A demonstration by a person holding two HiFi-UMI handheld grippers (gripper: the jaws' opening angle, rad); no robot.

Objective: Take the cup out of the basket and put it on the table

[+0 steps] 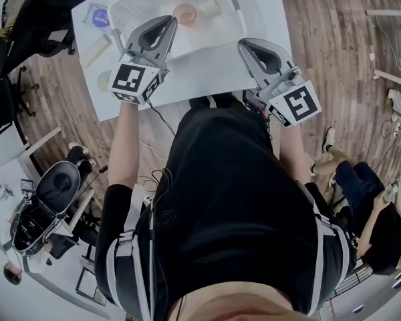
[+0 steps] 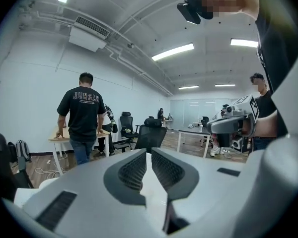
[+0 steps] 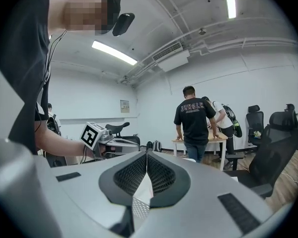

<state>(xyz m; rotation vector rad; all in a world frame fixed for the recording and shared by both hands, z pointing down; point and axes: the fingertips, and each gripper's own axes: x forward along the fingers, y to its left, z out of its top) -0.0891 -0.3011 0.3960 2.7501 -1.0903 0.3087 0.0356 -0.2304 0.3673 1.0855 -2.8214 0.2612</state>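
A pink cup [image 1: 185, 13] sits inside the white basket [image 1: 237, 20] at the far side of the white table [image 1: 207, 69]. Both grippers are held up at the table's near edge, above the surface, short of the basket. My left gripper [image 1: 168, 20] overlaps the basket's near rim in the head view. Its jaws stand a narrow slit apart with nothing between them [image 2: 149, 152]. My right gripper [image 1: 244, 43] is to the right of it, jaws pressed together and empty [image 3: 147, 155]. Both gripper views look out across the room, so neither shows the cup or the basket.
A cream item [image 1: 209, 7] lies in the basket beside the cup. A blue-lidded container [image 1: 99, 16], a pale tube [image 1: 97, 51] and a round object [image 1: 104, 80] lie on the table's left part. Office chairs stand at the left; a seated person [image 1: 381, 226] is at the lower right.
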